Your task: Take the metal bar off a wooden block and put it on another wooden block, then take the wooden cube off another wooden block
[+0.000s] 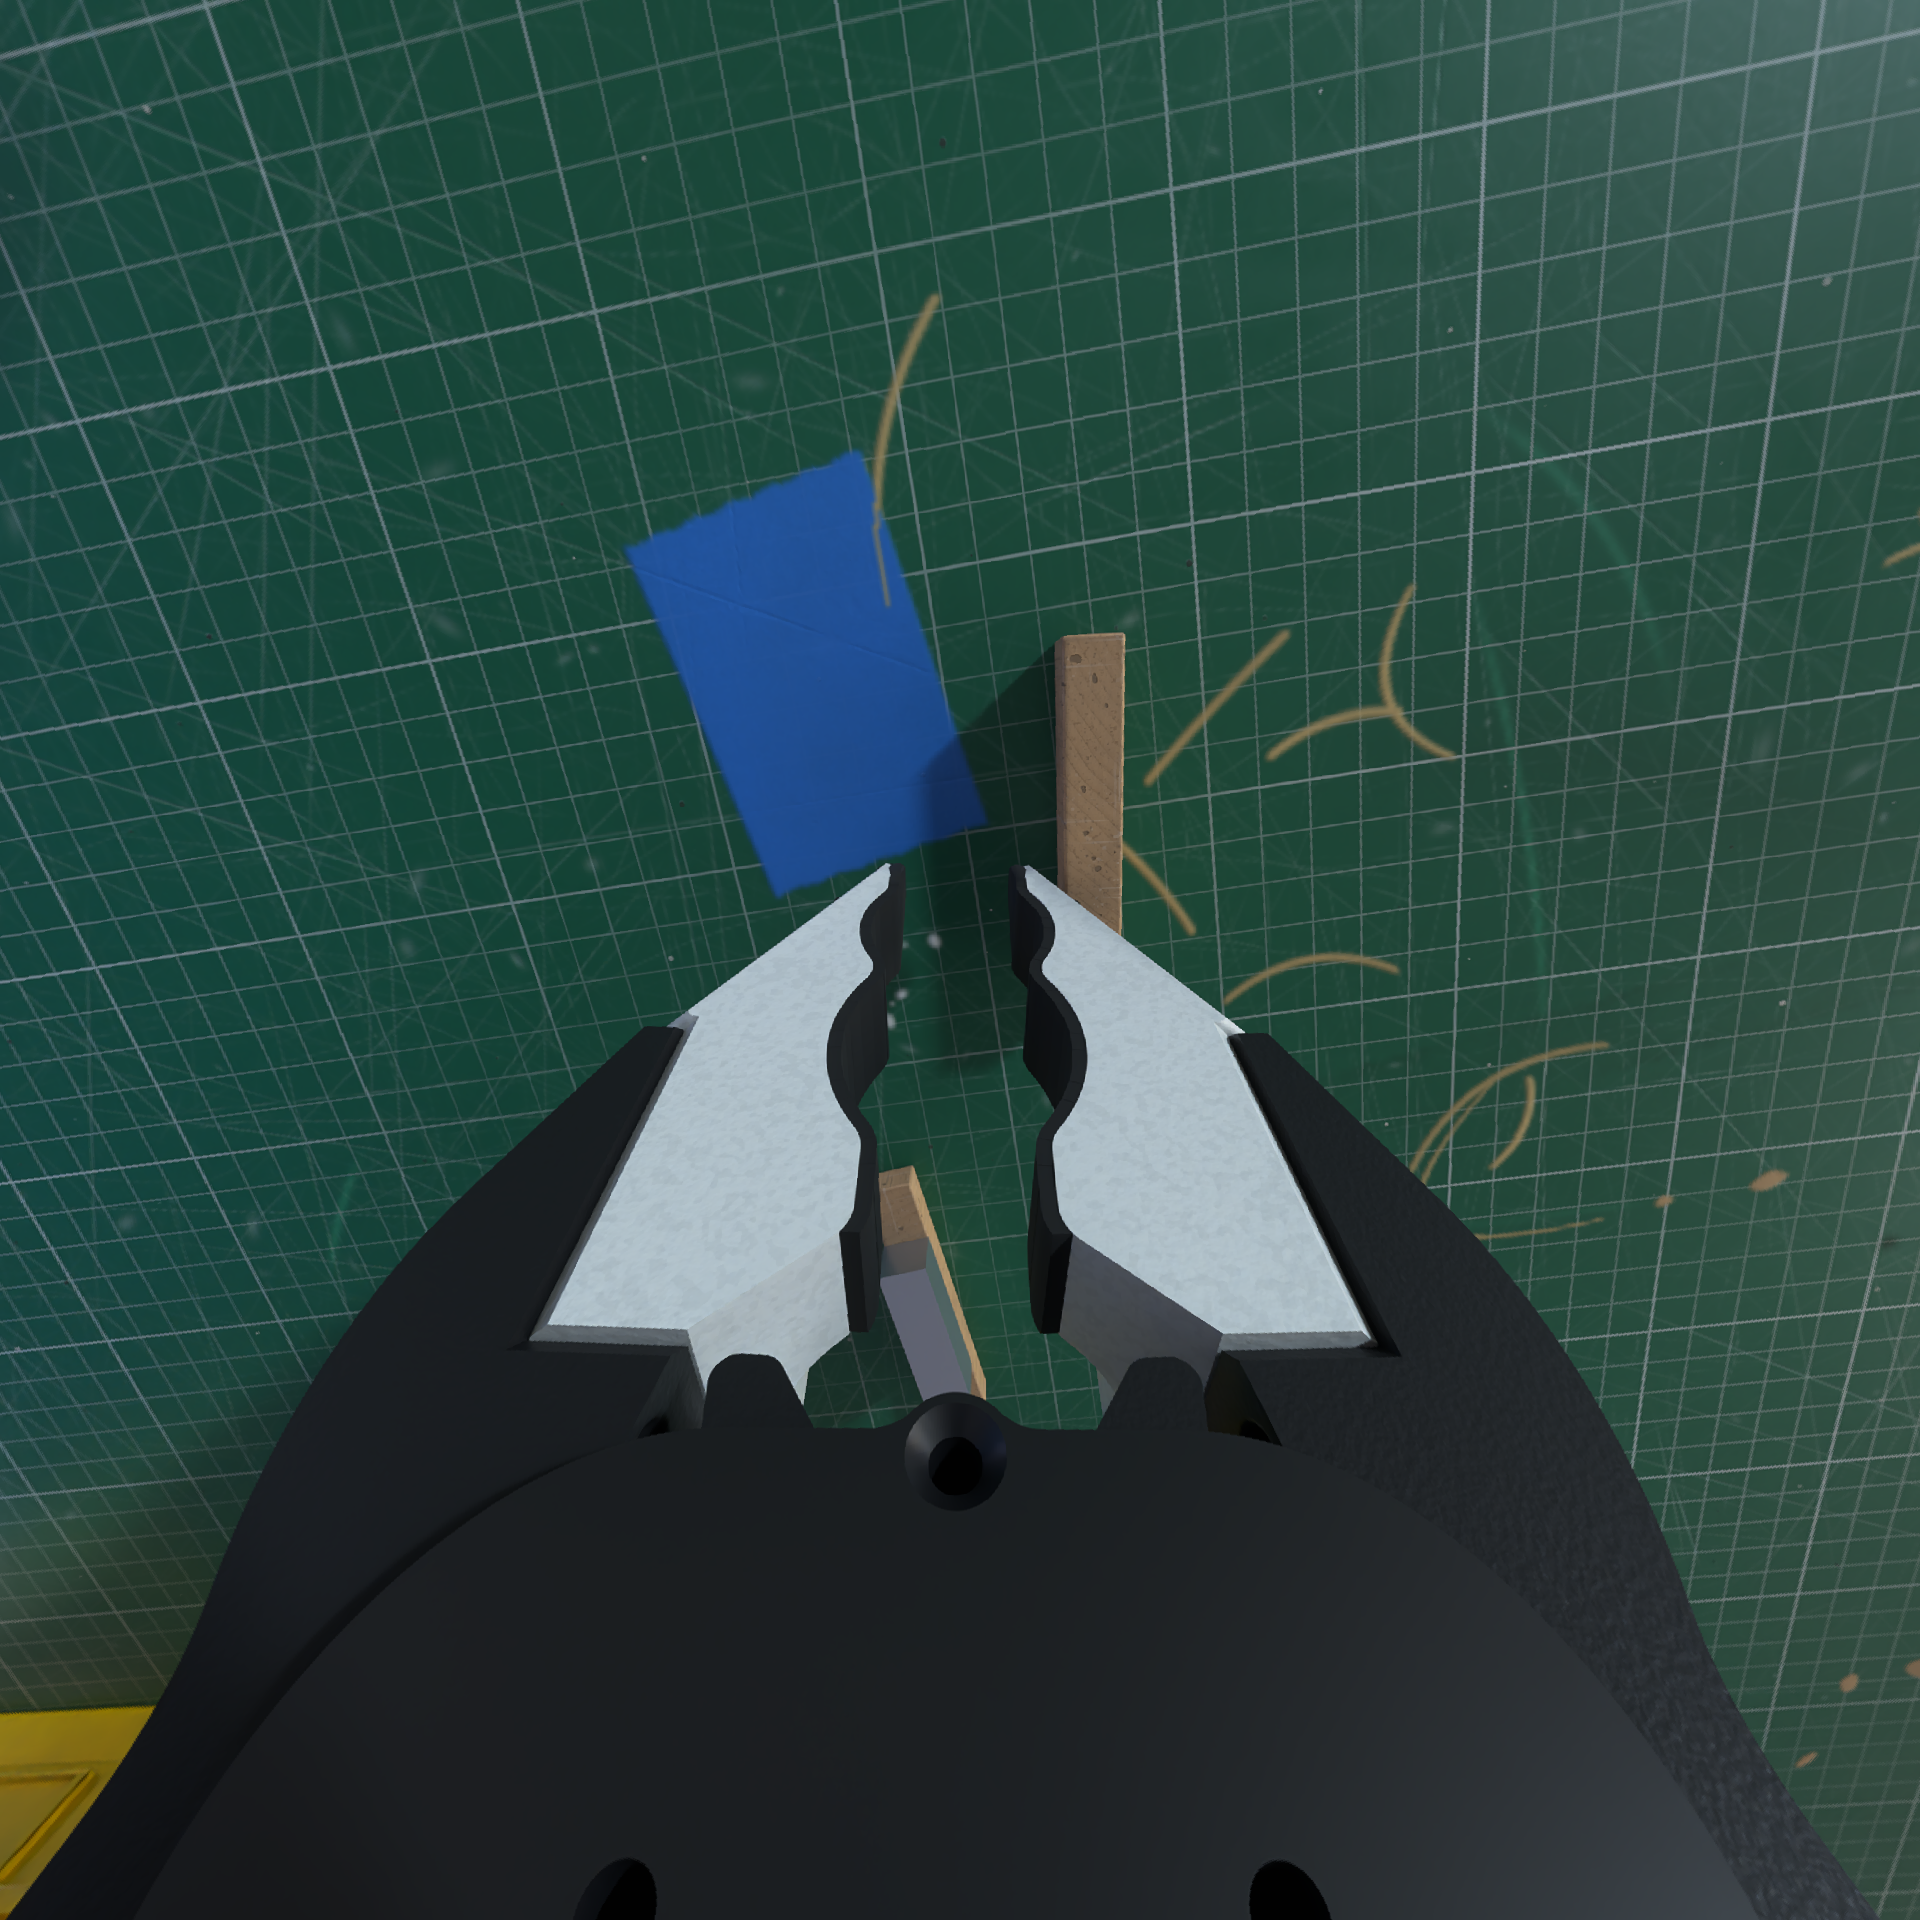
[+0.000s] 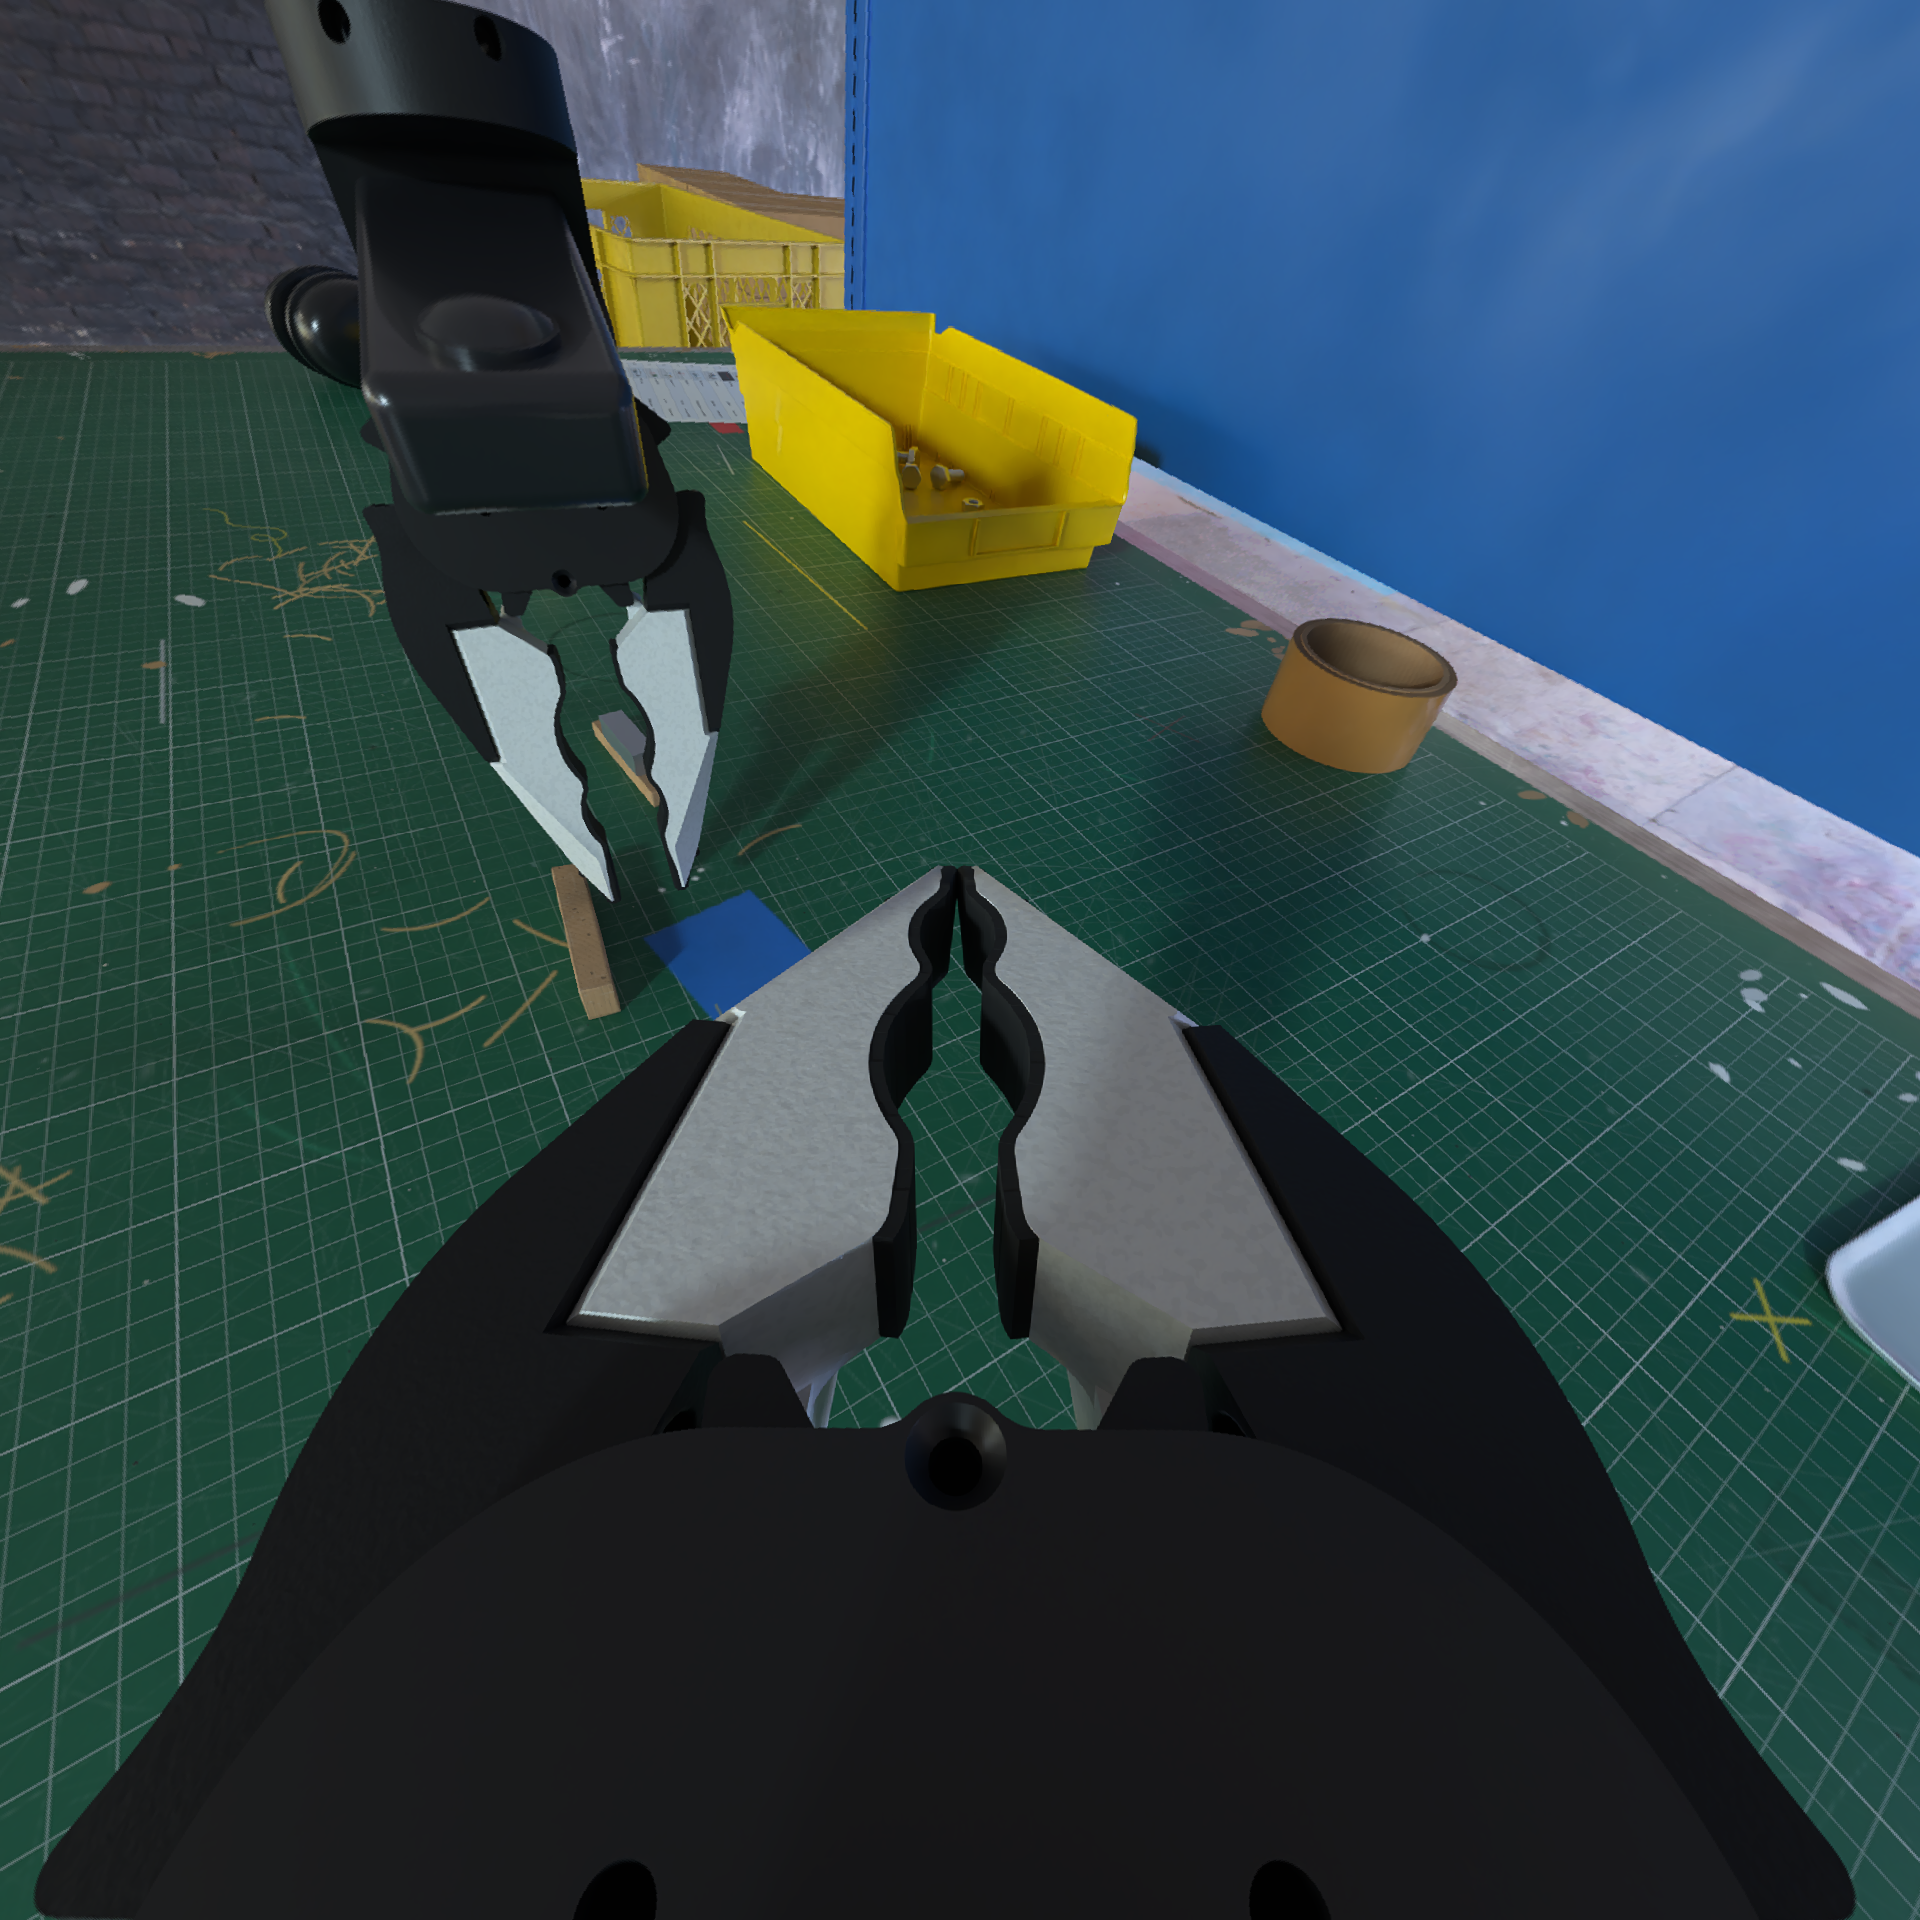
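My left gripper (image 1: 958, 875) is open and empty, pointing down at the green mat (image 1: 416, 312). A thin wooden block (image 1: 1089, 769) lies flat just beyond its right fingertip. A second wooden block (image 1: 902, 1205) with the grey metal bar (image 1: 930, 1335) on it shows between the fingers near their base. In the right wrist view the left gripper (image 2: 644, 888) hangs over the mat beside the first block (image 2: 585, 956), with the bar (image 2: 623, 732) on its block behind. My right gripper (image 2: 956, 878) is shut and empty, low over the mat. No wooden cube is in view.
A blue tape patch (image 1: 790, 675) lies on the mat by the left fingertip. A yellow bin (image 2: 935, 447) with bolts, a brown tape roll (image 2: 1356, 691) and a blue wall (image 2: 1455, 312) stand at the right. A white tray (image 2: 1881, 1288) is at the right edge.
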### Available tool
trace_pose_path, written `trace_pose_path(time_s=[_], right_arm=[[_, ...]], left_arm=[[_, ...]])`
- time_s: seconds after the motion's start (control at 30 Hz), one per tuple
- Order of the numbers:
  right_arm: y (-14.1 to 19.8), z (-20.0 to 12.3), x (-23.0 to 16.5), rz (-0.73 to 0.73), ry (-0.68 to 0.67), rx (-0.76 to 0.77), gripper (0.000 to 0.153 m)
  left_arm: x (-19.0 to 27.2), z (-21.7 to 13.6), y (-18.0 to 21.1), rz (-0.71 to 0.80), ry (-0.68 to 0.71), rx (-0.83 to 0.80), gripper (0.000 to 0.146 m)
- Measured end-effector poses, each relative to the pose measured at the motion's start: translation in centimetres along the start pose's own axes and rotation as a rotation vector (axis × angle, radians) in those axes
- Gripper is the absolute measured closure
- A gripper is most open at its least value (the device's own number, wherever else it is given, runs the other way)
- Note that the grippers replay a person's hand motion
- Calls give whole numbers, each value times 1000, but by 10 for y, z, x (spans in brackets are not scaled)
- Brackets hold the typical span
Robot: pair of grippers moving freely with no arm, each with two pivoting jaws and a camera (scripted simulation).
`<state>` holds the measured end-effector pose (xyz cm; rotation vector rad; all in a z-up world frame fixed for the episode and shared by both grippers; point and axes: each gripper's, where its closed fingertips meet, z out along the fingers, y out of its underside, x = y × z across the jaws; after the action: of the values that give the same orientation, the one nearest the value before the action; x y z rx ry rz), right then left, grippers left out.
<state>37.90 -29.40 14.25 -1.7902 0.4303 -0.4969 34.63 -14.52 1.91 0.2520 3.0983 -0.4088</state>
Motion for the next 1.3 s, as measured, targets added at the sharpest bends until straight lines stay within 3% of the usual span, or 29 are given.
trace_pose_path(time_s=[0.3, 0.57, 0.73, 0.93, 1.1, 1.23, 1.3], right_arm=[[6, 2, 2, 14, -6, -12, 153], [6, 3, 1, 16, -9, -15, 153], [9, 5, -1, 13, -16, -27, 153], [11, 6, -2, 17, -20, -33, 153], [12, 5, -1, 19, -16, -34, 153], [13, 5, 1, 26, -15, -34, 153], [14, 5, 1, 28, -17, -37, 153]], left_arm=[[-6, -19, 10, -82, -38, 66, 109], [-27, -65, 76, -251, -157, 16, 111], [-12, -54, 105, -315, -86, -58, 111], [-3, -33, 110, -300, -40, -97, 105], [-6, -24, 114, -287, -28, -143, 116], [-6, -22, 111, -288, -21, -119, 135], [-6, -21, 110, -288, -23, -113, 135]])
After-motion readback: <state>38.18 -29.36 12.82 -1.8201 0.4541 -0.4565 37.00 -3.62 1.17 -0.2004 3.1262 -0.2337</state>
